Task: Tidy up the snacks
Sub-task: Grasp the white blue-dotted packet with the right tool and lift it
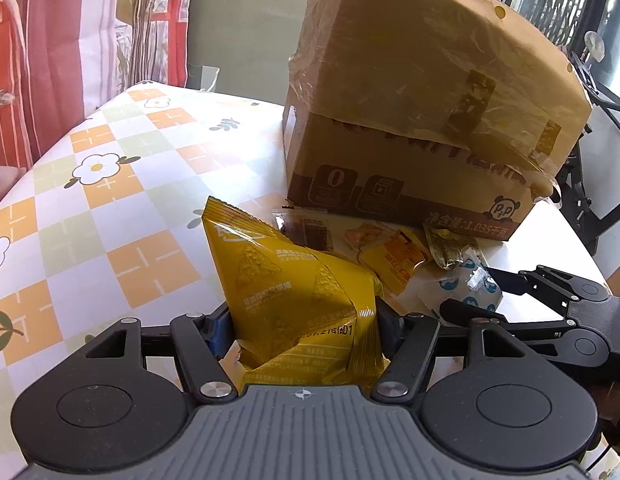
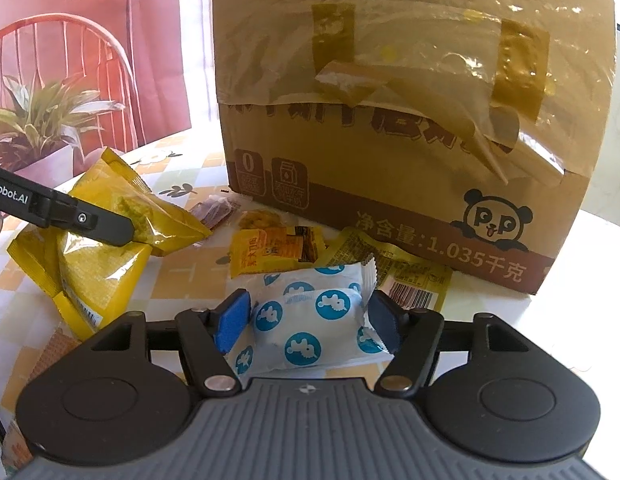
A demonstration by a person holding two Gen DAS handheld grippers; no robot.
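My left gripper (image 1: pixel 301 326) is shut on a yellow snack bag (image 1: pixel 285 292) that sticks up from between its pads. In the right wrist view one left finger (image 2: pixel 89 222) lies against that yellow bag (image 2: pixel 129 196). My right gripper (image 2: pixel 307 320) is shut on a white packet with blue circles (image 2: pixel 305 332), low over the table. From the left wrist view the right gripper (image 1: pixel 470 292) shows at the right with the white packet (image 1: pixel 472 284) in it. A taped cardboard box (image 2: pixel 390 120) with a panda logo stands just behind.
A second yellow bag (image 2: pixel 97 280) lies on the checked floral tablecloth (image 1: pixel 109 200). Small packets lie before the box: an orange one (image 2: pixel 269 252), an olive one with a barcode (image 2: pixel 410 284), a brown one (image 2: pixel 217 210). A potted plant (image 2: pixel 37 120) stands at the left.
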